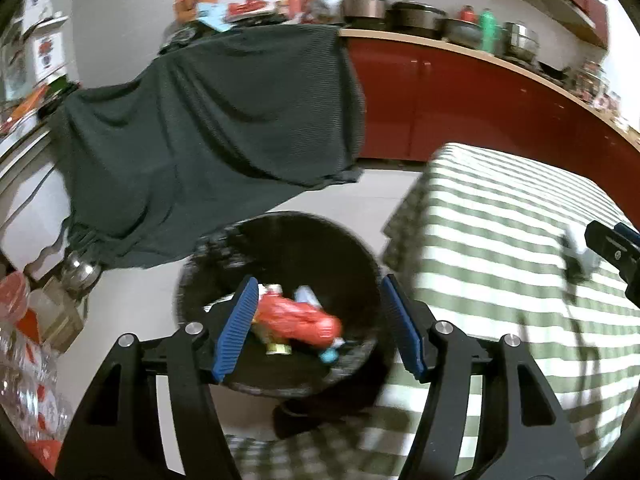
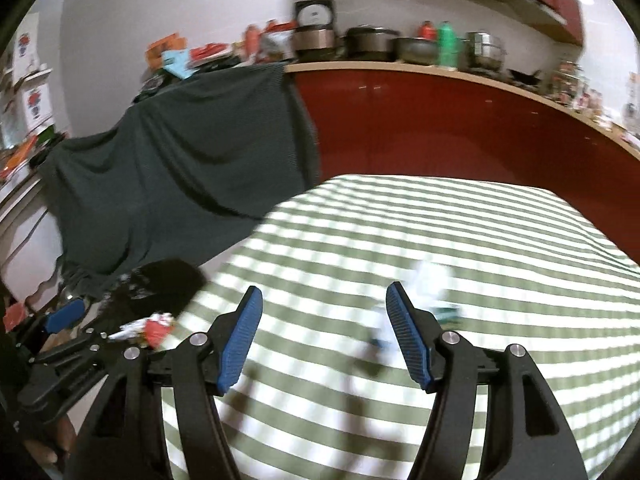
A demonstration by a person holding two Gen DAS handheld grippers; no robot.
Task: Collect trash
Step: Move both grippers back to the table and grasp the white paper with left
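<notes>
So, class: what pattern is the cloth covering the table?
Green and white stripes on the tablecloth, clearest in the right wrist view.

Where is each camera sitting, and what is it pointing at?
Left wrist view: sits on the left gripper, looking down past its open blue pads into the black bin with the red wrapper inside; the right gripper's tip peeks in at the right edge.
Right wrist view: sits on the right gripper, open, facing the striped tablecloth and blurry white trash; the left gripper shows at the left.
Both share the bin, tablecloth, dark draped cloth and red cabinets.
</notes>
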